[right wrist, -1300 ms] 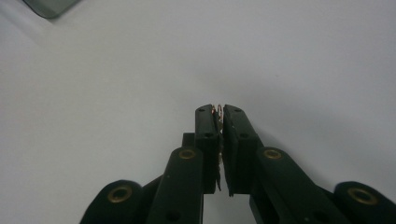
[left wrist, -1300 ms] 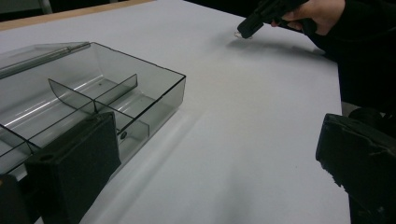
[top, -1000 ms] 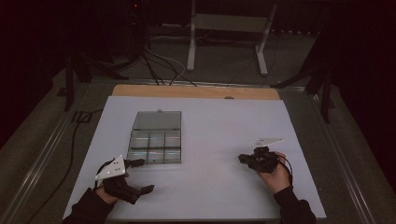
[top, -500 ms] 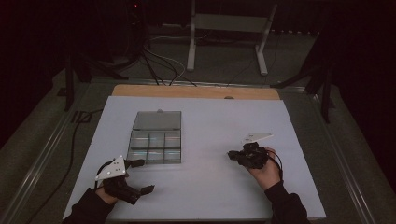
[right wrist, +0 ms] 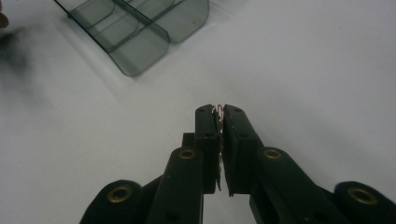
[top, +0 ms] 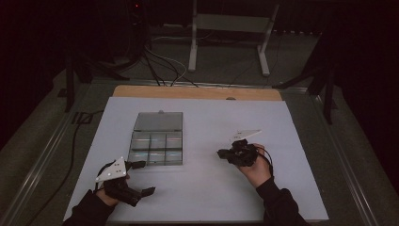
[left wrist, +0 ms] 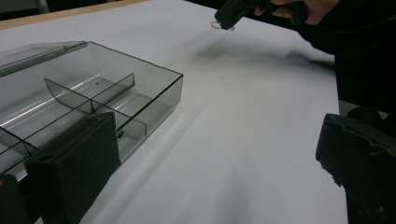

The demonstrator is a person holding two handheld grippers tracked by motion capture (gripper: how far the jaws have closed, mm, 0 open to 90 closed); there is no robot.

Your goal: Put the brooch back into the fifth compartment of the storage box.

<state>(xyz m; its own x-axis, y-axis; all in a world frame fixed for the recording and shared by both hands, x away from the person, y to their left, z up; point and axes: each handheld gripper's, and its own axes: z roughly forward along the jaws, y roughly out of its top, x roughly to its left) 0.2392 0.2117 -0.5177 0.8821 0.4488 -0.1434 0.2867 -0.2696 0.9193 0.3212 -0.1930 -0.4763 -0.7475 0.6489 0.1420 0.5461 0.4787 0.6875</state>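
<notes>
A clear smoky compartment box (top: pixel 155 149) lies left of centre on the white table with its lid (top: pixel 159 121) folded back behind it. My right gripper (top: pixel 221 153) hovers to the right of the box, apart from it. It is shut on a small thin metal piece (right wrist: pixel 218 108) that pokes out at the jaw tips. In the left gripper view this piece (left wrist: pixel 215 24) looks like a small wire ring. My left gripper (top: pixel 145 177) sits near the front left, just before the box's near corner (left wrist: pixel 175 86). It is open wide and holds nothing.
White sheet (top: pixel 202 188) covers the table, and a wooden strip (top: pixel 197 92) runs along the far edge. Beyond it, cables (top: pixel 160 66) and a metal stand (top: pixel 228 28) rest on the dark floor. The box compartments (left wrist: pixel 93 100) look empty.
My right gripper has moved left across the table toward the box, still shut on the small metal piece. The left gripper has stayed in place, open.
</notes>
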